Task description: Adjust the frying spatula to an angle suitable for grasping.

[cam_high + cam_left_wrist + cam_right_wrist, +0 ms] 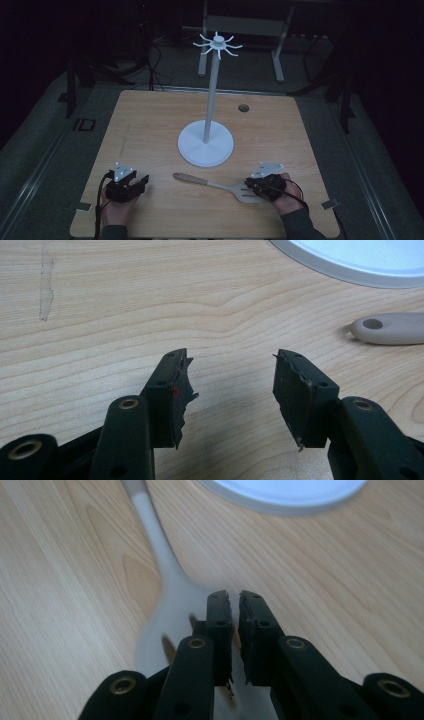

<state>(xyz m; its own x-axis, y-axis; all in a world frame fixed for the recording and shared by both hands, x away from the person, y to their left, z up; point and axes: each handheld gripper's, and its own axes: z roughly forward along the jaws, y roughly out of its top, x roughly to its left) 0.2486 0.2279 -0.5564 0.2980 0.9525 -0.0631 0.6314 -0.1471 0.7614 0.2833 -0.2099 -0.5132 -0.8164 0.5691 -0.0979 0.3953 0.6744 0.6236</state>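
On the counter: the slotted spatula (220,185) lies flat near your edge of the counter (150,115), its handle running toward your left and its blade at your right hand, just in front of the white hook stand (206,142).
Right tongs: your right tongs (250,185) sit at the spatula's blade; in the right gripper view the jaws stand nearly together with only a thin slit between them, over the blade's right edge. Nothing is pinched that I can make out; the blur there hides whether a pad touches the blade.
Left tongs: your left tongs (231,390) are spread wide over bare wood with nothing between the jaws; the handle's end, with its hanging hole, lies off to their right, well apart.
Step in hand: by my reading you are at the pick-up stage, with the spatula not yet lifted and no hook on the stand loaded.
Next move: you need the jaws wide enough to straddle the thin, flat blade or the neck, then a firm pinch before raising it.
Watch for: a flat blade may slide on the wood if you nudge it sideways first.
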